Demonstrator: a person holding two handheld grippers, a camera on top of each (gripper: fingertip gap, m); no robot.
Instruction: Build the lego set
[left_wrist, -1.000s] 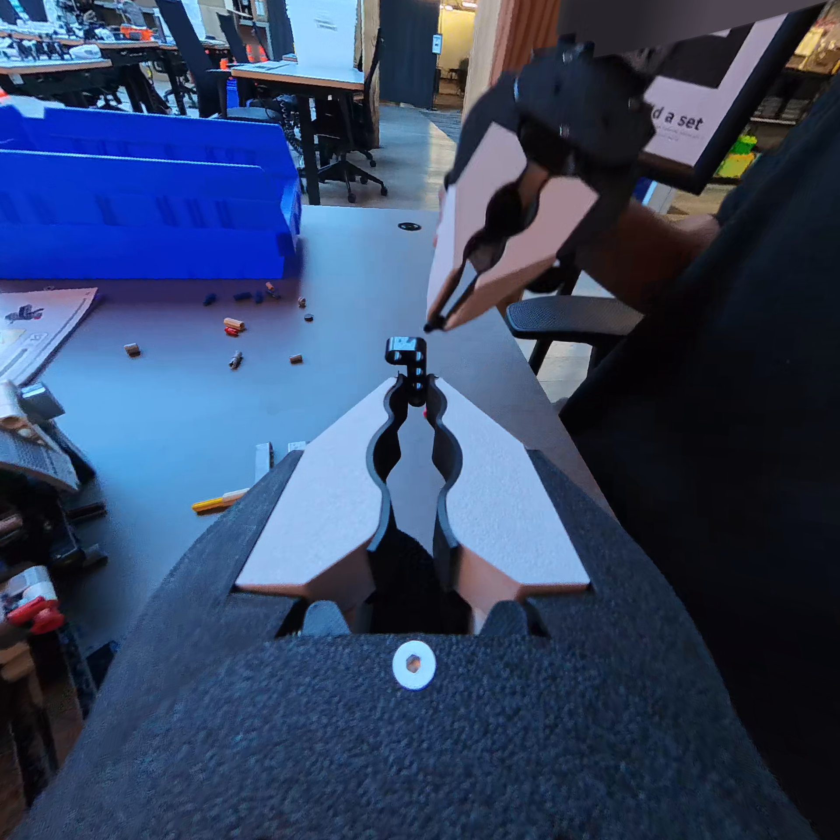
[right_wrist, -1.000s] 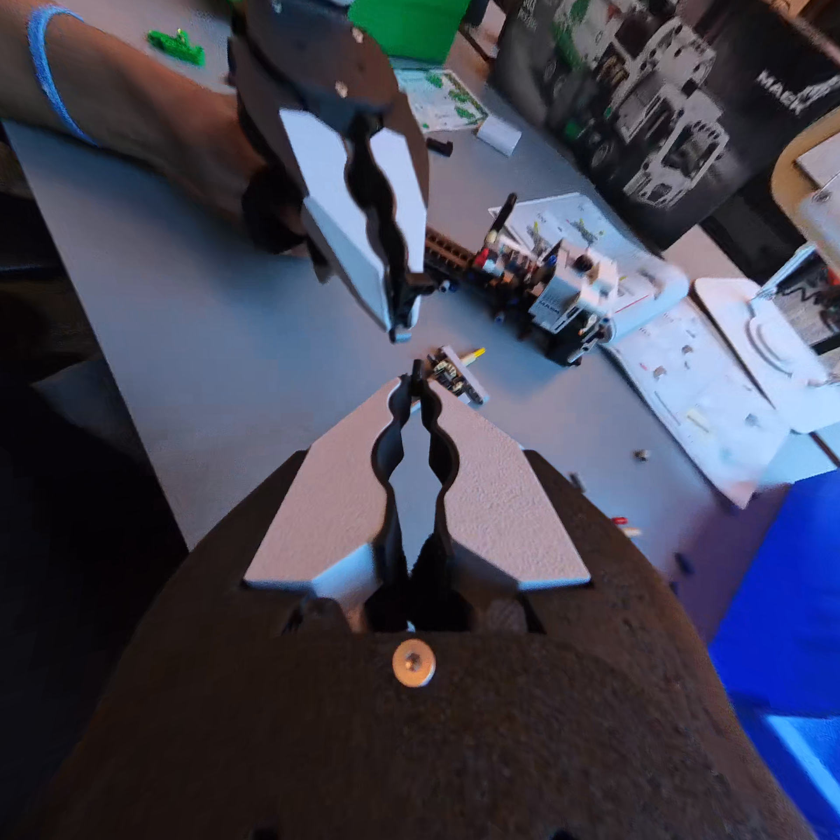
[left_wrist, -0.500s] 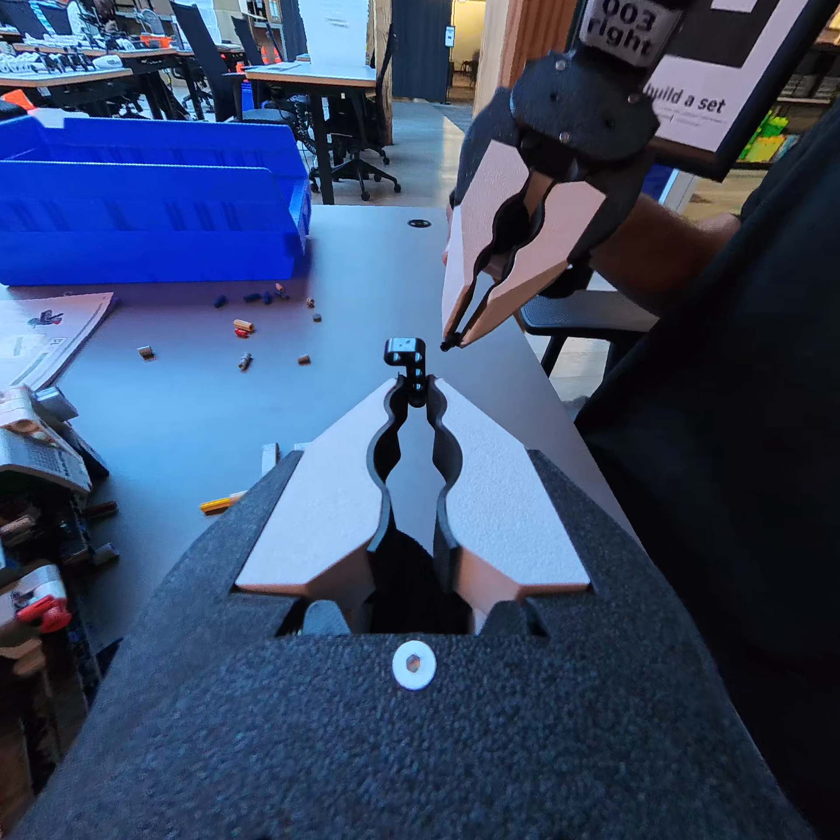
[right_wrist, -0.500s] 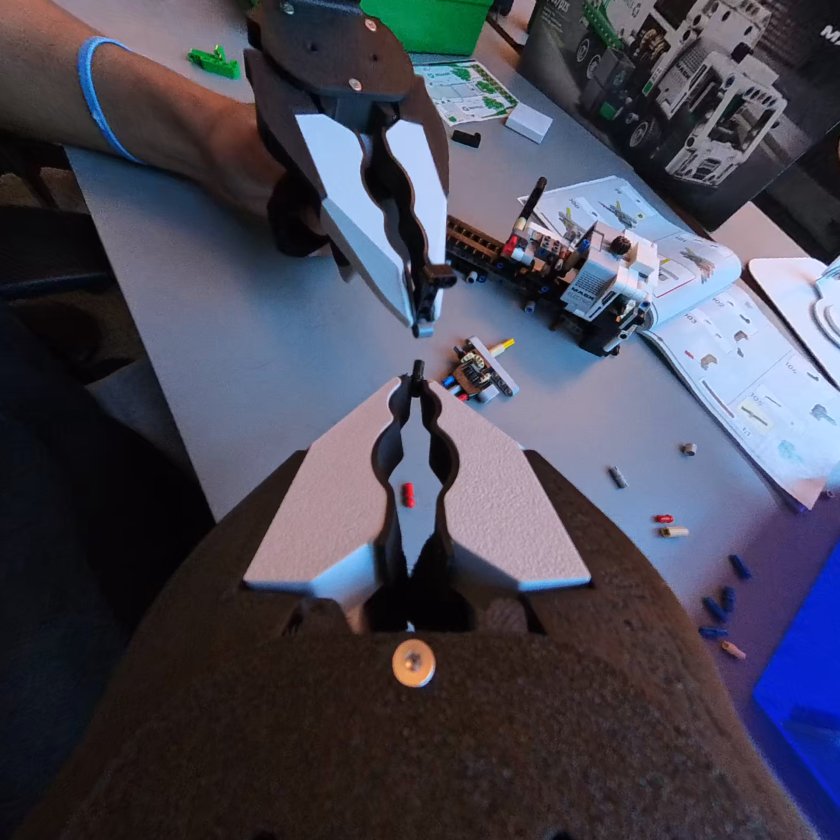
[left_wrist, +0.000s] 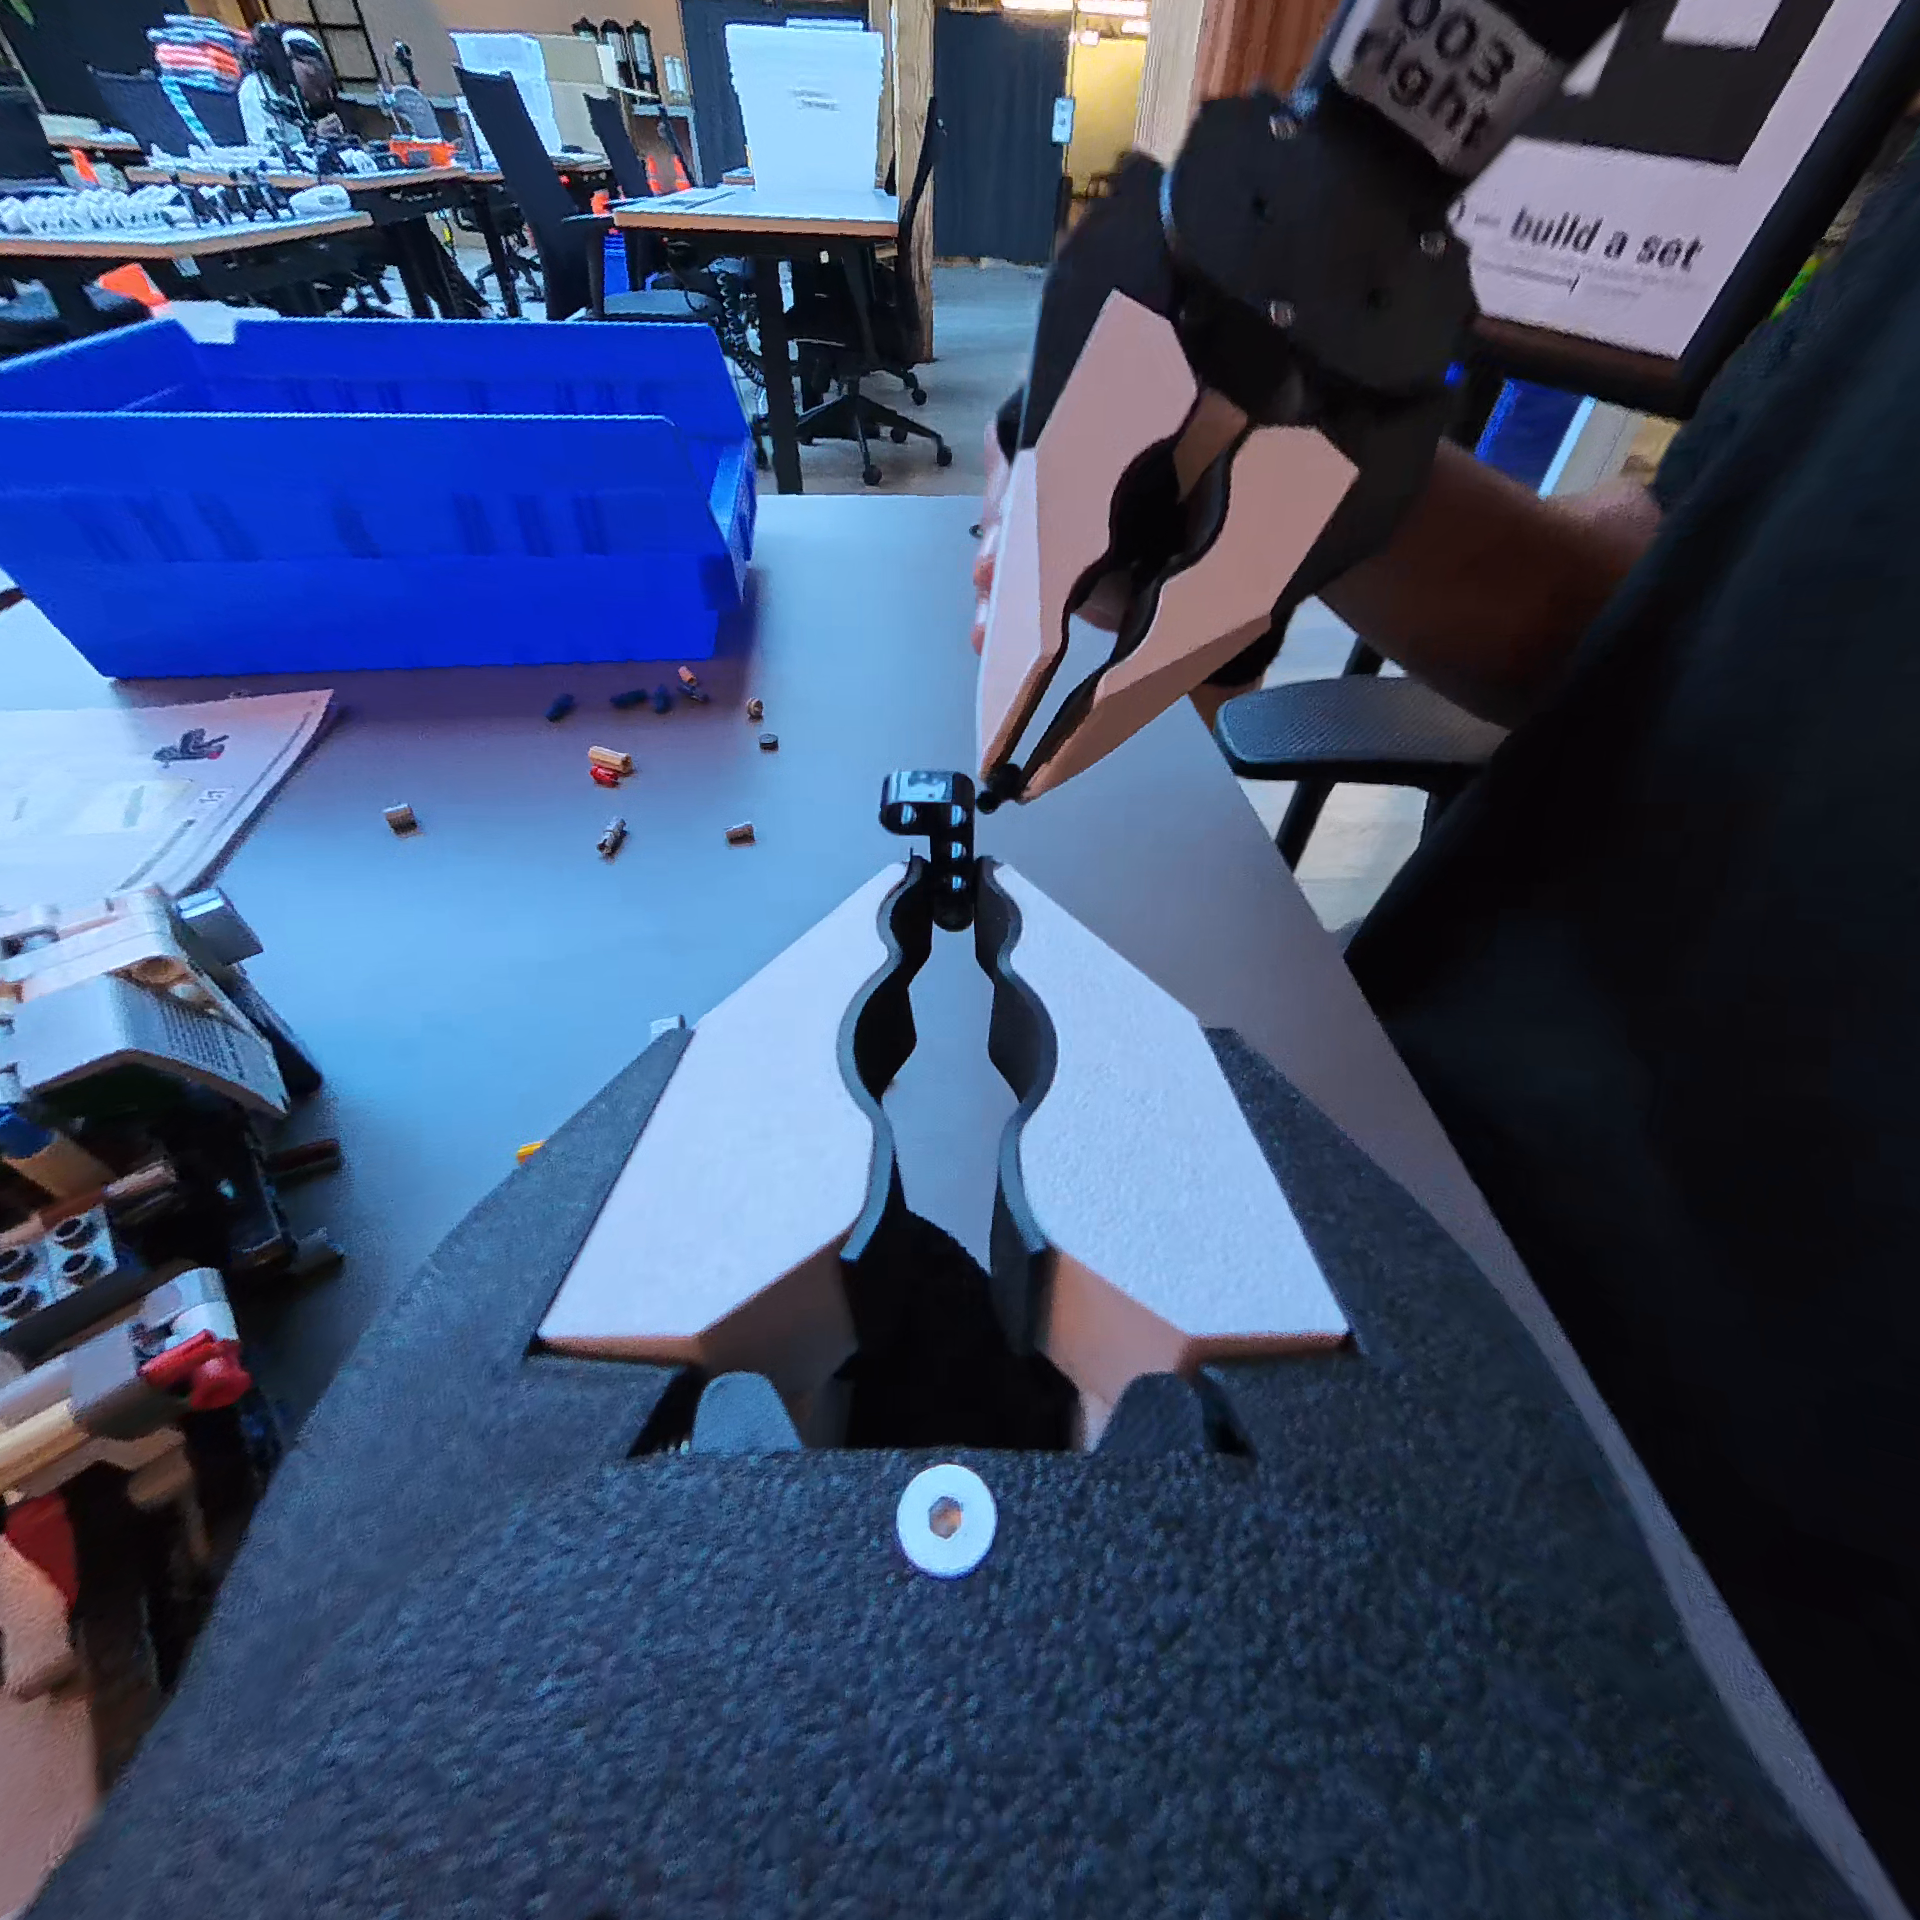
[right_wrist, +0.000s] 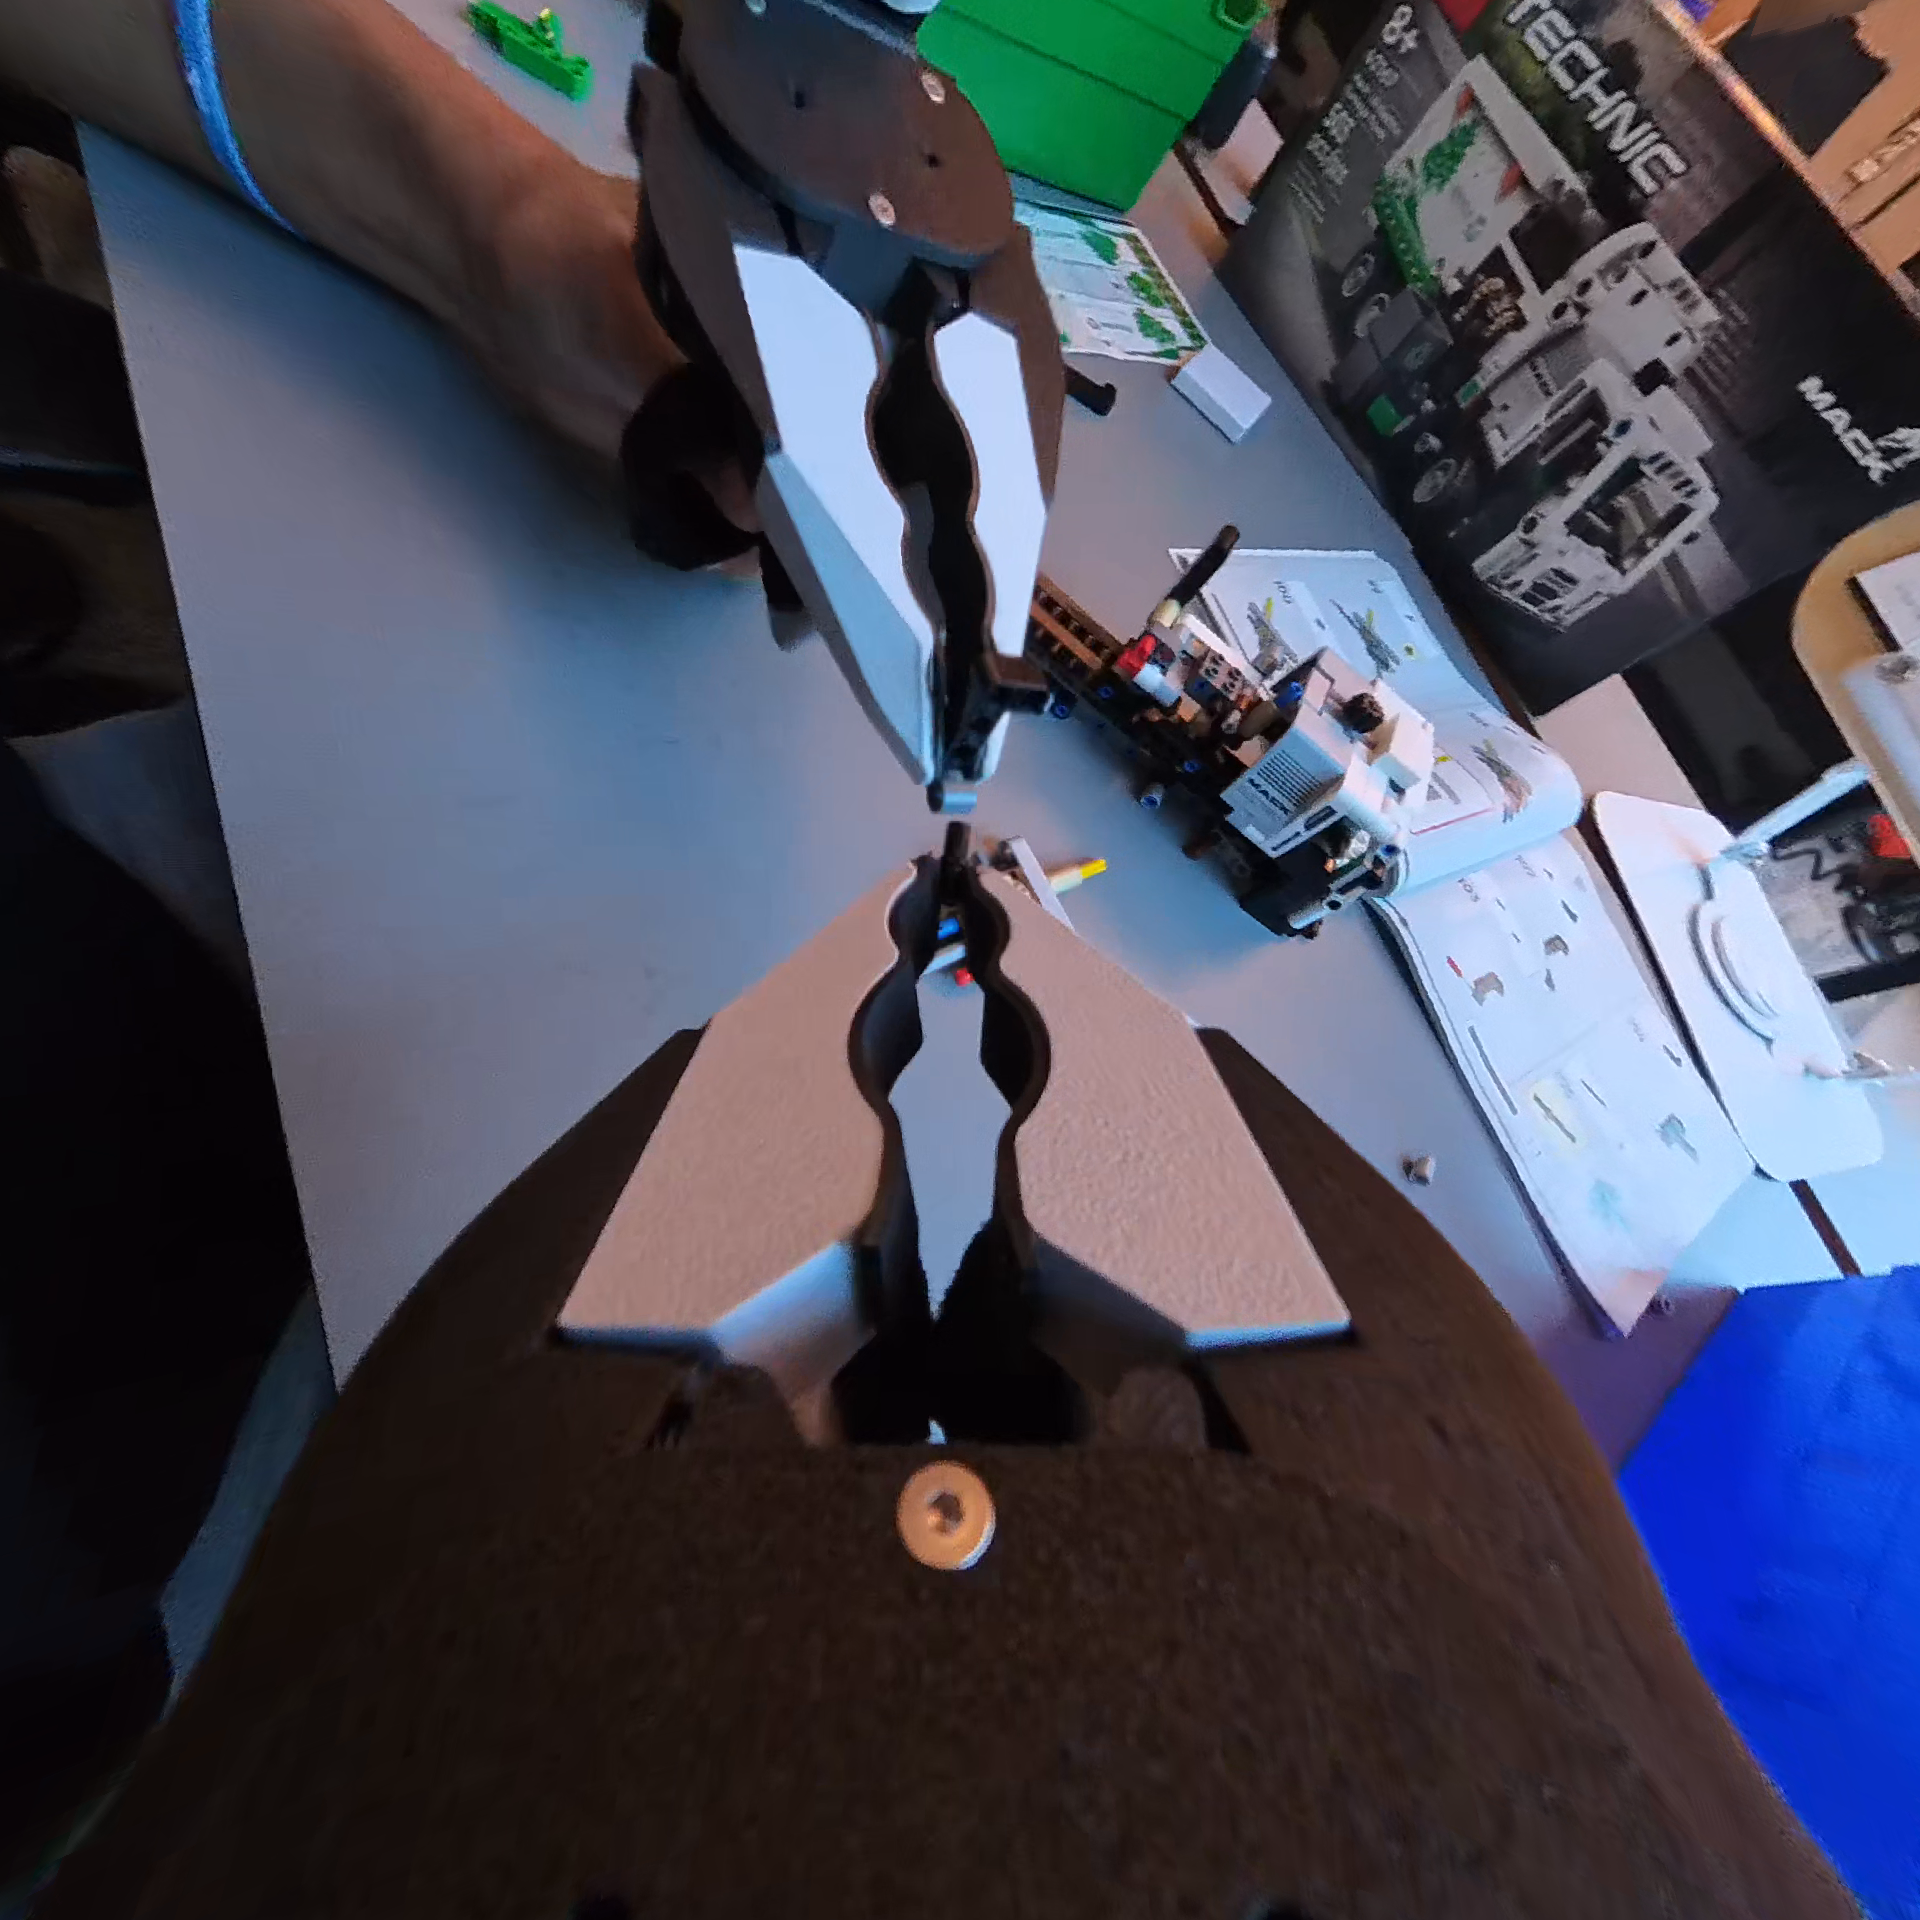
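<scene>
Between left tongs, black beam

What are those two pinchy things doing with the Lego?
A person holds both. The left gripper is shut on a black L-shaped Lego beam. The right gripper pinches a small black pin, almost touching the beam's end. The half-built truck waits on the grey table.

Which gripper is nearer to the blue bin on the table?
Left, probably. The blue bin lies ahead and to the side of the left gripper, which holds a black L-shaped piece. The right gripper is slightly farther, on the side away from the bin.
</scene>
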